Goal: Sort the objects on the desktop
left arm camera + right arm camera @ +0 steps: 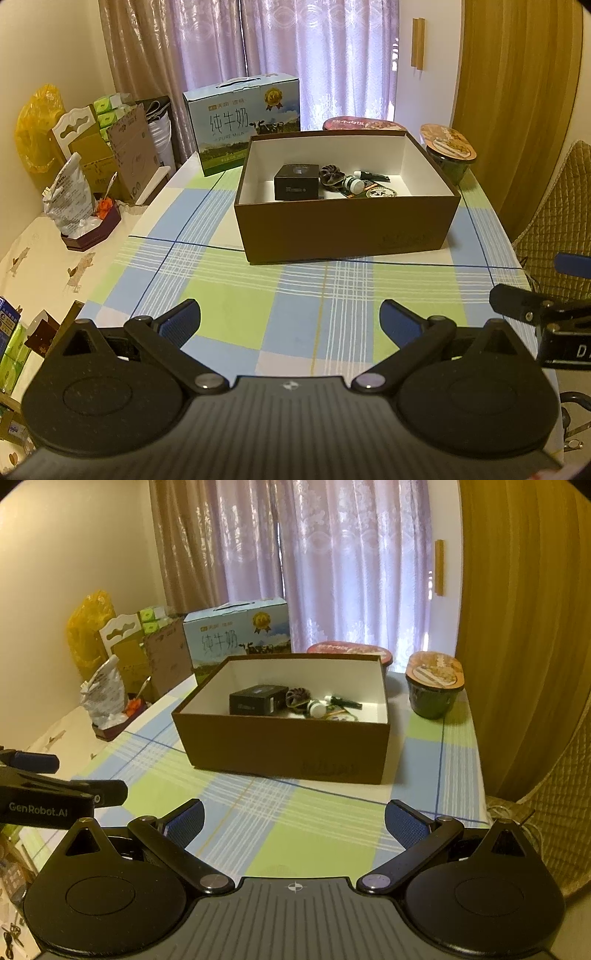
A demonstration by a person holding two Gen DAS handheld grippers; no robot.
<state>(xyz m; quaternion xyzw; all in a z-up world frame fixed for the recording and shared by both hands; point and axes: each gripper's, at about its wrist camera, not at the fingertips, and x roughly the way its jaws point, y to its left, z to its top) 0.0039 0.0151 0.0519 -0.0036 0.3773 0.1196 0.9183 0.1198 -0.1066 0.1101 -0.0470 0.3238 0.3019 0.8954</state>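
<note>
Matt cardboard box point(343, 225) (white inside) on checked cloth point(236, 314)

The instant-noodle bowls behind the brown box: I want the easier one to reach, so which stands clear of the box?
The dark-sided noodle bowl at the box's right rear corner stands fully in view. The red-lidded bowl sits behind the brown box, only its lid showing.

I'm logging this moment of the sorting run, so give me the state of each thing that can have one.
Left gripper: open, empty, above the tablecloth.
Right gripper: open, empty.
Brown cardboard box: lidless, items inside.
Small black box: closed, inside the brown box.
Blue milk carton: closed, upright.
Dark noodle cup: lid sealed, upright.
</note>
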